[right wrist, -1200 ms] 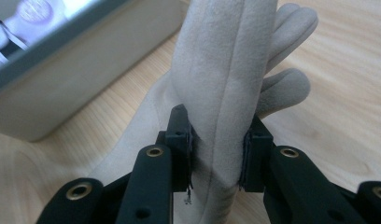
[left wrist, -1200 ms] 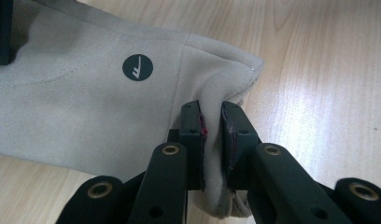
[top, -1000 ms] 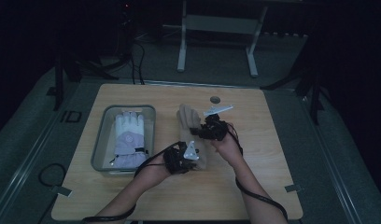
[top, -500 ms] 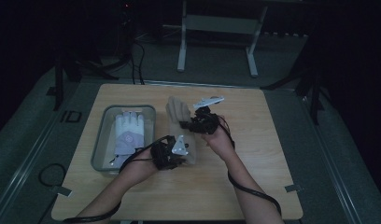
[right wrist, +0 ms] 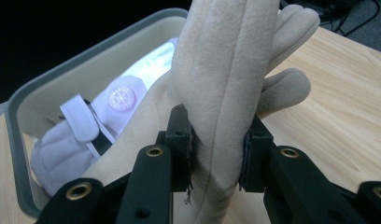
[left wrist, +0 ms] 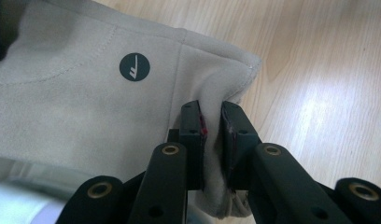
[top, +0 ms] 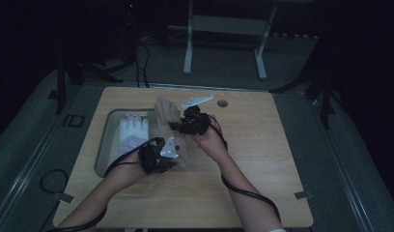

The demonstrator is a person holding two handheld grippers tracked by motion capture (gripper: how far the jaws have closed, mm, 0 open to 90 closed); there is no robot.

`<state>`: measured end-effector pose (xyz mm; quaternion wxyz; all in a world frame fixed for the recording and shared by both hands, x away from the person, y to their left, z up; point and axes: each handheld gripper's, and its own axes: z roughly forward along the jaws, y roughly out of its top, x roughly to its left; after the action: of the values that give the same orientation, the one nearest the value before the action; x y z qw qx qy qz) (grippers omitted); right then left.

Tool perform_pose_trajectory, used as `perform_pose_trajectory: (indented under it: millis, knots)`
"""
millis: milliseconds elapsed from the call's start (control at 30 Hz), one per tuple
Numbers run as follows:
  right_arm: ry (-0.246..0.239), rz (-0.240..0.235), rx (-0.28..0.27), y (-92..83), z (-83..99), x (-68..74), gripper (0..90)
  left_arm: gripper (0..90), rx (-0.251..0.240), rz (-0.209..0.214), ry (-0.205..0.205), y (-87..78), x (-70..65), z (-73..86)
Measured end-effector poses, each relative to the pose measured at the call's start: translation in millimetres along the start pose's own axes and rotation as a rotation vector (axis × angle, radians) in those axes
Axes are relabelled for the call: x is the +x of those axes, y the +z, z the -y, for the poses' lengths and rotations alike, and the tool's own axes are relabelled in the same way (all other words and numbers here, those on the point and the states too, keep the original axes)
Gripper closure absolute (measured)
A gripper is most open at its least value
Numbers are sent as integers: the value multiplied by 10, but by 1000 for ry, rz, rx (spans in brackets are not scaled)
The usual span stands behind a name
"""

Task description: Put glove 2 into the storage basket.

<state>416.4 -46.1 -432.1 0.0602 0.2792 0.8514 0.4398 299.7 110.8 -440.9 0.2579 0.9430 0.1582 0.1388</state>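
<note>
1. At the left of the wooden table (top: 262, 159) sits a grey tray (top: 101, 152) with rounded corners and a smooth, raised rim. In the right gripper view its wall curves like moulded plastic.
2. Inside the tray lies a pale lilac-white glove (top: 130, 135), fingers pointing away from the person. It looks quilted and padded, with a round printed badge and a strap across the wrist in the right gripper view.
3. The left gripper (left wrist: 212, 119) has its black jaws clamped tight on the cuff corner of a beige glove (top: 165, 113). The soft cloth bunches into a fold between the pads. In the left gripper view the fabric looks like brushed suede, with stitched seams and a small dark round logo.
4. The beige glove hangs between the two tools, just beside the tray's right rim and above the tabletop, with its fingers towards the far edge.
5. The right gripper (right wrist: 215, 140) is closed around the glove's thick finger part, jaws held moderately apart by the plump, seamed fabric pressed between them.
6. Further right, the tabletop is light wood grain with a sheen, and a small round grey grommet (top: 222, 103) is set near its far edge.
</note>
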Motion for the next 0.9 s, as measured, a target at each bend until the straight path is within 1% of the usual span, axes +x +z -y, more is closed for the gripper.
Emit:
perform_pose_trajectory:
  millis: [133,267,367,433,467,567,733,767,900]
  knots:
    - [-10,-13,0,108,-86,94,704,805,12,-4,-15,-77,40,135]
    - [-10,-38,9,239,-153,174,704,805,17,-4,-43,-140,73,277]
    - [-18,-45,17,349,-205,242,704,805,22,-6,-58,-178,108,384]
    - [-21,-48,16,417,-240,282,704,804,11,0,-80,-210,149,464]
    - [-22,-54,16,449,-259,298,704,805,7,-4,-92,-225,162,503]
    - [-7,-74,17,545,-311,328,704,805,6,-6,-117,-280,201,606]
    - [-18,-88,16,697,-395,439,704,805,39,-28,-124,-367,216,721]
    - [-24,-87,19,726,-409,462,704,805,39,-33,-128,-388,217,740]
    - [-20,-103,19,813,-447,511,704,805,47,-44,-141,-459,213,829]
